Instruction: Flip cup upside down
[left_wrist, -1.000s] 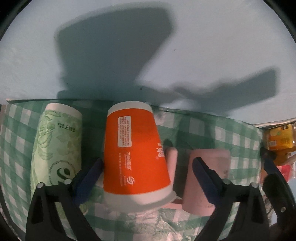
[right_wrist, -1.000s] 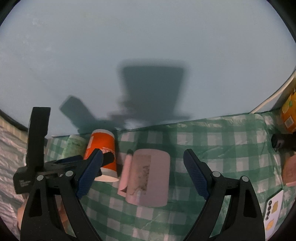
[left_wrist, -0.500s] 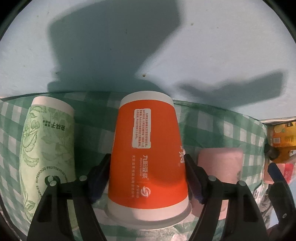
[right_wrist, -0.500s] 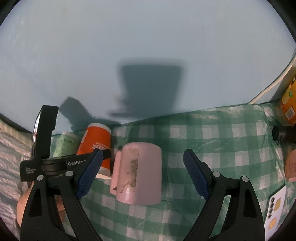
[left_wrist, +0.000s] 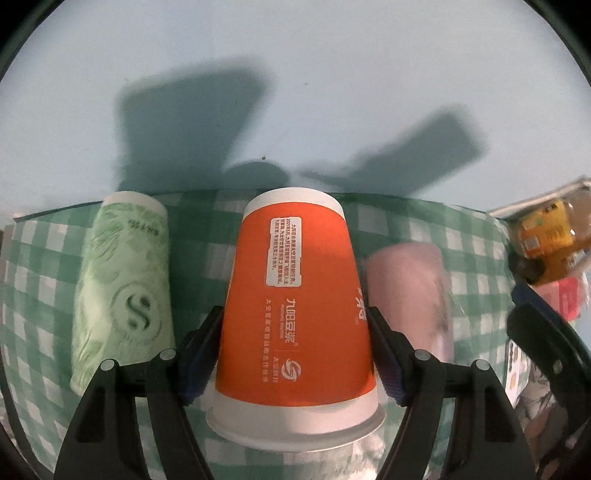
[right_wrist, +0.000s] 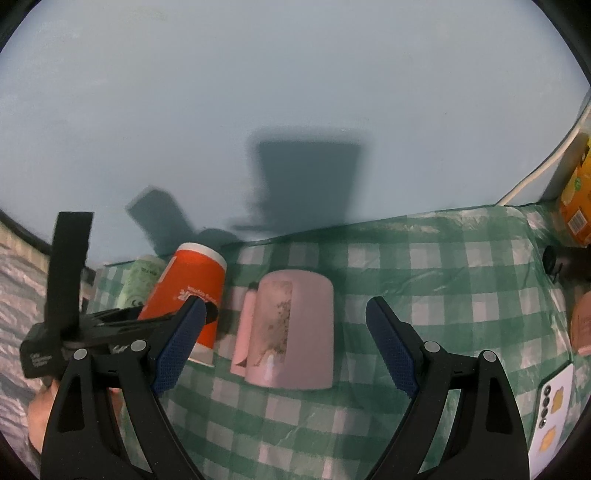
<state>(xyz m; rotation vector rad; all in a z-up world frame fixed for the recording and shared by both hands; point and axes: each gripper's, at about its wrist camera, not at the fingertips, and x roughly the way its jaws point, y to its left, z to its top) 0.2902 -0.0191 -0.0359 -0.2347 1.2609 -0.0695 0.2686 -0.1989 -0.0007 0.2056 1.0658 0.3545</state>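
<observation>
Since a second ago left gripper (left_wrist: 293, 354) has closed in from wide gape; blue pads now clamp orange paper cup (left_wrist: 295, 314) low on its wall, cup tilting, rim toward camera, above green checked cloth (left_wrist: 44, 266)

Right gripper (right_wrist: 282, 349) gapes, grasps nothing, pink mug (right_wrist: 295, 328) standing inverted between its fingers

Risks, as judged:
- thin wall buckles under squeeze
- tapered side slips from pads during turn
- swing knocks green paper cup (left_wrist: 123, 291) just beside, or pink mug
</observation>
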